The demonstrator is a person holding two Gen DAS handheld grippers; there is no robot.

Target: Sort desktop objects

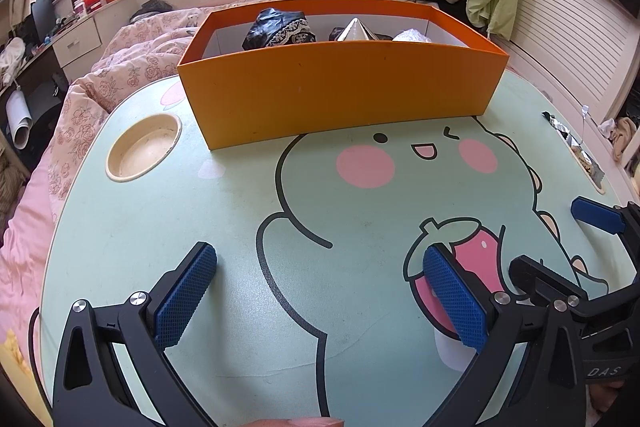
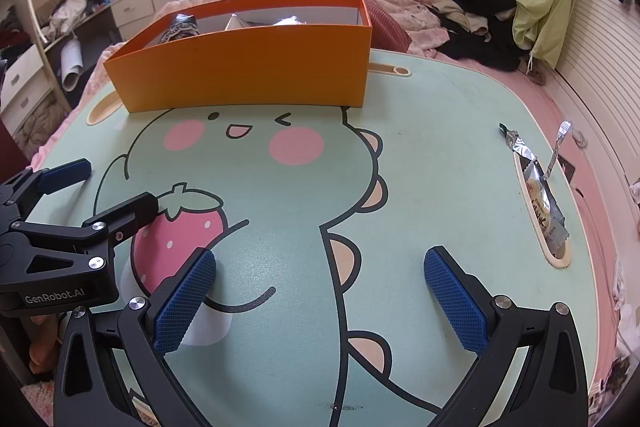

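— While both tools hung low over the mint-green lap table (image 1: 160, 227), how did the tongs stand?

— Released, both of them. The left gripper (image 1: 320, 263) had its blue ribbed pads (image 1: 186, 291) spread wide with only the printed cartoon dinosaur between them. The right gripper (image 2: 320, 263) was just as wide, nothing between its pads (image 2: 456, 303) but tabletop.

— And how did the two sit to each other?

— Side by side, close. From the left wrist camera the right gripper showed at the right edge; from the right wrist camera the left gripper came in at the left, above the printed strawberry.

— Where were the things being sorted?

— Ahead of both tongs, at the far side of the table, stood the orange box (image 1: 340, 95). Inside it were a black lace-trimmed bundle (image 1: 278, 29), a silver cone (image 1: 354, 30) and something white and crinkled (image 1: 412, 35) (too hidden by the wall to name).

— Anything outside the box?

— A foil snack wrapper (image 2: 542, 191) lay far to the right of the right tongs, in the long slot (image 2: 556, 259) along the table's edge. To the left of the left tongs, beside the box, was a round cup recess (image 1: 144, 147).
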